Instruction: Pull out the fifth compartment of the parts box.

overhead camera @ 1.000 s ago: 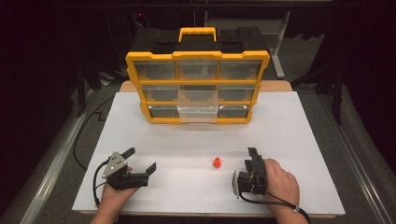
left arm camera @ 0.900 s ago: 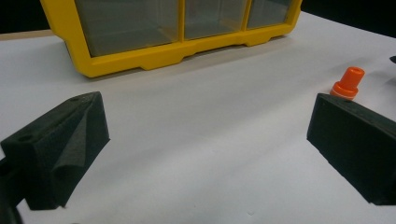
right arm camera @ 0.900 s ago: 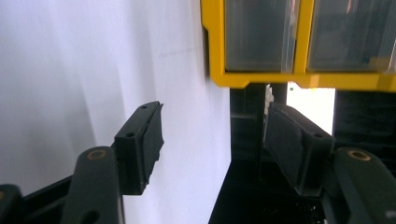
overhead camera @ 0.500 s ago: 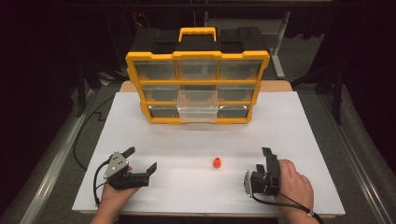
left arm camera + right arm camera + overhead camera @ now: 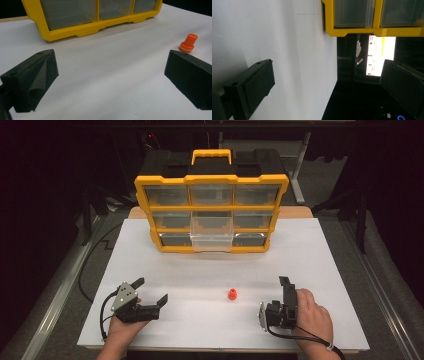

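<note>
- The right gripper (image 5: 286, 292) lies on its side at the near right of the white table (image 5: 320, 265). Its jaws have just been opening; they now stand wide apart with nothing between them.
- The left gripper (image 5: 150, 292) rests at the near left, jaws spread and empty, pointing toward the middle of the table.
- No brand or label can be read on the yellow organiser (image 5: 212, 210). In the right gripper view a lit screen (image 5: 380, 55) beyond the table edge carries rows of text too small to make out.
- The small orange piece (image 5: 232, 294) stands upright on the bare table, between the two grippers and well apart from the organiser.
- In the left gripper view the orange piece (image 5: 188, 43) shows a round flange at its base and a narrower cylindrical top, just beyond one jaw and not touching it.
- The organiser's bottom middle clear drawer (image 5: 212, 241) stands pulled out.
</note>
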Available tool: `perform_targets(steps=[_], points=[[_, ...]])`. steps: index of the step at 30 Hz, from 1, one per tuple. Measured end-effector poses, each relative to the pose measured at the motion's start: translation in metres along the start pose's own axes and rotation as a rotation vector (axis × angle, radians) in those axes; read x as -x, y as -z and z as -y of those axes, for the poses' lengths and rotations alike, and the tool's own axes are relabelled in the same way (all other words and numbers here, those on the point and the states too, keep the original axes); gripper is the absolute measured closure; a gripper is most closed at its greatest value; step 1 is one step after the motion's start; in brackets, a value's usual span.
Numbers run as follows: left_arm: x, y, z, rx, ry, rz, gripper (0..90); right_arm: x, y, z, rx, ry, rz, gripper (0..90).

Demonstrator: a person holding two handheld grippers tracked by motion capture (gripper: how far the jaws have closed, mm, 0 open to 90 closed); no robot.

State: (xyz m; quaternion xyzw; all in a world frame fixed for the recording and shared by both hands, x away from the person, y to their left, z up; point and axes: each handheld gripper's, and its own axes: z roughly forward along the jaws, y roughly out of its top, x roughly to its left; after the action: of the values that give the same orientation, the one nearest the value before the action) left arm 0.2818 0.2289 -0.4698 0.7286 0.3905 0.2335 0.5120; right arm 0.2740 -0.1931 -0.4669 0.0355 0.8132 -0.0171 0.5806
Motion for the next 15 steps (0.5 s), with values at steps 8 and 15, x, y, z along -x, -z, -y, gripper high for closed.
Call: perform_targets(steps=[8,15], points=[[0.0,0.0,0.0,0.003,0.011,-0.003,0.1,0.007,0.0,0.004,0.012,-0.114,-0.022,0.0],[0.0,-0.003,0.001,-0.014,0.011,-0.004,0.1,0.011,-0.004,0.013,0.016,-0.298,-0.096,0.0]])
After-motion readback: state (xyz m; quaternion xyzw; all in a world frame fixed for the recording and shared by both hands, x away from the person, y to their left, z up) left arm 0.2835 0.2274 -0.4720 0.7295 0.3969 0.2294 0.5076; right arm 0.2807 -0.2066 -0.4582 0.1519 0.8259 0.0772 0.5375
